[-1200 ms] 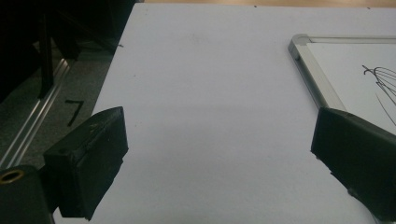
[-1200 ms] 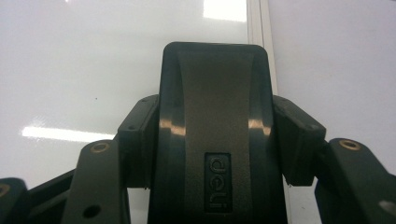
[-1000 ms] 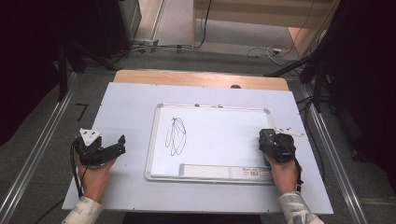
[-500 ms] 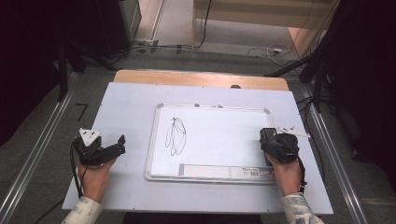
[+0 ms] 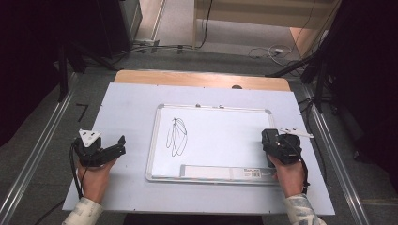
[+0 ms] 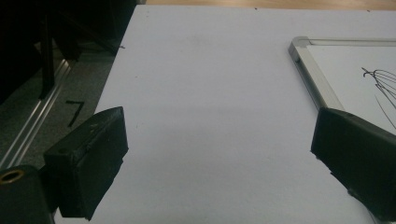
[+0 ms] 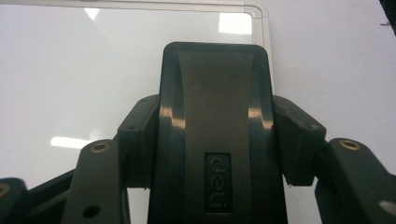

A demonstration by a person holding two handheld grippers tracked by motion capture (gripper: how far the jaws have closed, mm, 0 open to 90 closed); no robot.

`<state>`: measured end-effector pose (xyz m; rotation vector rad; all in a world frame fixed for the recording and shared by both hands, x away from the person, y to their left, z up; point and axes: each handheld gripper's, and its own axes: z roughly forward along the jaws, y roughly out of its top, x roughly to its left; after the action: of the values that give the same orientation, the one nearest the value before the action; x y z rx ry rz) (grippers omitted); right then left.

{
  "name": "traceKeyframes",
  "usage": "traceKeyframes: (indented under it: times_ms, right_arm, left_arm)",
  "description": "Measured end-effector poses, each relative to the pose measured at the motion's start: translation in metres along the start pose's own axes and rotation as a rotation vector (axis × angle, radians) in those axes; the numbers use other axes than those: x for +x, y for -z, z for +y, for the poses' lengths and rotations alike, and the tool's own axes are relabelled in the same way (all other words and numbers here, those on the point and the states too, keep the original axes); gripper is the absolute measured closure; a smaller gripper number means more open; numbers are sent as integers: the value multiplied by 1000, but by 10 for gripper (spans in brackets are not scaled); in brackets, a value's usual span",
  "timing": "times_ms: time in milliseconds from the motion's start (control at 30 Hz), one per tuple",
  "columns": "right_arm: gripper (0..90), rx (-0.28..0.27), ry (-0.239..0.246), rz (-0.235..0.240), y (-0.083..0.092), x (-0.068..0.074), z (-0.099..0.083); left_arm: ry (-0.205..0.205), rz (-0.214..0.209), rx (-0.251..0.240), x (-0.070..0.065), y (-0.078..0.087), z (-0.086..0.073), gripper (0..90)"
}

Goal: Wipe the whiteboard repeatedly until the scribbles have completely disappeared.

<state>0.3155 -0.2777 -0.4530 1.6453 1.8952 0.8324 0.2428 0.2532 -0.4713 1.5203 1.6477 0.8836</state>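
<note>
Resting on the table [image 5: 131, 101] with jaws spread and empty, the left gripper [image 5: 117, 145] has the whiteboard [image 5: 220, 136] and its scribble [image 5: 177, 137] to its right, while the right gripper [image 5: 270, 140], nearer, clasps what looks like an eraser [image 7: 215, 116] over the board's right edge.

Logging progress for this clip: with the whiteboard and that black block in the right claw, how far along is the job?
Done: the right claw is shut on a black eraser above the whiteboard. In hand: nothing else; the left claw is open beside the board. Left: the scribble is unwiped.
</note>
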Motion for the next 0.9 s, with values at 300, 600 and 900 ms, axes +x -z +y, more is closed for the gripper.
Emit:
traceKeyframes:
  times_ms: [300, 600, 900]
  right_arm:
    - [382, 15, 14, 18, 0, 7, 1]
    - [382, 23, 60, 52, -1, 33, 6]
    - [382, 31, 108, 104, -10, 75, 14]
  left_arm:
    - [0, 2, 3, 0, 1, 0, 43]
    - [1, 1, 4, 0, 2, -1, 44]
    - [6, -5, 3, 0, 4, -1, 44]
